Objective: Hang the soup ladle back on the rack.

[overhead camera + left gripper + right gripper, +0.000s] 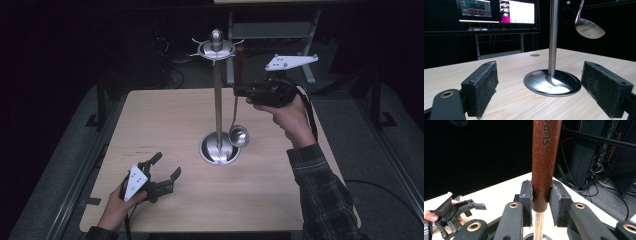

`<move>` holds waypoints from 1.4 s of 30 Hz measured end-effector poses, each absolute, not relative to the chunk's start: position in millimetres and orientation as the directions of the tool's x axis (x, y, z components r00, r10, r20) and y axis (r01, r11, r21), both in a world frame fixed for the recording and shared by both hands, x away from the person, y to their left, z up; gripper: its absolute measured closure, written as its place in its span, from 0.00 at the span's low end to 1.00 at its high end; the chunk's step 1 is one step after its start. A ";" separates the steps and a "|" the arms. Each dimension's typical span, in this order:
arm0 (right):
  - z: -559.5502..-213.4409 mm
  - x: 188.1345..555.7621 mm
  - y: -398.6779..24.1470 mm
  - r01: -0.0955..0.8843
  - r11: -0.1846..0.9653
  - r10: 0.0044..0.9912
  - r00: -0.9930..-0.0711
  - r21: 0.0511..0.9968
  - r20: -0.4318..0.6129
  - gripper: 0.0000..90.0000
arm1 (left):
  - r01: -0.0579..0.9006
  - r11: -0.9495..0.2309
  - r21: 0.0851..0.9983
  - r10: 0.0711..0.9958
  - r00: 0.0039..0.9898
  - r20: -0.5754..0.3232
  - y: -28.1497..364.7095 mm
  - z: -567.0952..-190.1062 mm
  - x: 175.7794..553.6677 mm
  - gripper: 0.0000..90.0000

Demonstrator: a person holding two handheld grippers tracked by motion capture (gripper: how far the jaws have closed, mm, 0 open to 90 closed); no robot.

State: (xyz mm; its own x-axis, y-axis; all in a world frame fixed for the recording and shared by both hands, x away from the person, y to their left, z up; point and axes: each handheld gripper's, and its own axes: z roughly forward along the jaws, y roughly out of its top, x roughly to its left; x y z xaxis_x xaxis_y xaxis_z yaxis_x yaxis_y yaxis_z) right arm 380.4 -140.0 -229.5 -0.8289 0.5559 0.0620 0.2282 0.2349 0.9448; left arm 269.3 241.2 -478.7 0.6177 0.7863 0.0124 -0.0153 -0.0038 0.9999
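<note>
High view gives me the pale wood-grain tabletop (280,195) with a polished metal stand (218,95) at its middle: a slim upright pole on a round dished base, topped by a disc with small hooks and a rounded knob. My right claw (239,90) is up beside the pole, near its upper half, clamped on the reddish-brown handle (240,57) of a ladle (238,135). The ladle hangs straight down from the grip, its shiny steel bowl just beside the pole and above the base. In the right gripper view I see both black padded jaws pressed flat against the matte handle (544,165), which carries dark printed lettering; a paler wooden shaft continues below the grip.

My left claw (166,167) sits low at the near left of the tabletop, well apart from the stand, jaws spread wide and holding nothing. In the left gripper view the rough black pads (484,87) frame the mirror-like base (552,83), with the ladle bowl (589,28) hanging at upper right
</note>
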 end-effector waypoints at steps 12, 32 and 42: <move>-234.0 382.6 -135.6 0.233 0.244 0.558 -0.828 0.941 0.060 0.80 | -0.016 -0.014 1.000 0.786 0.618 0.021 241.9 -478.7 269.1 0.15; -249.3 373.6 -153.0 0.260 0.252 0.570 -0.818 0.932 0.074 0.58 | -0.001 -0.017 1.000 0.789 0.614 0.014 241.5 -478.5 270.6 0.15; -277.1 363.3 -160.5 0.284 0.231 0.615 -0.784 0.931 0.086 0.32 | -0.010 -0.014 1.000 0.789 0.615 0.017 242.1 -478.6 269.7 0.15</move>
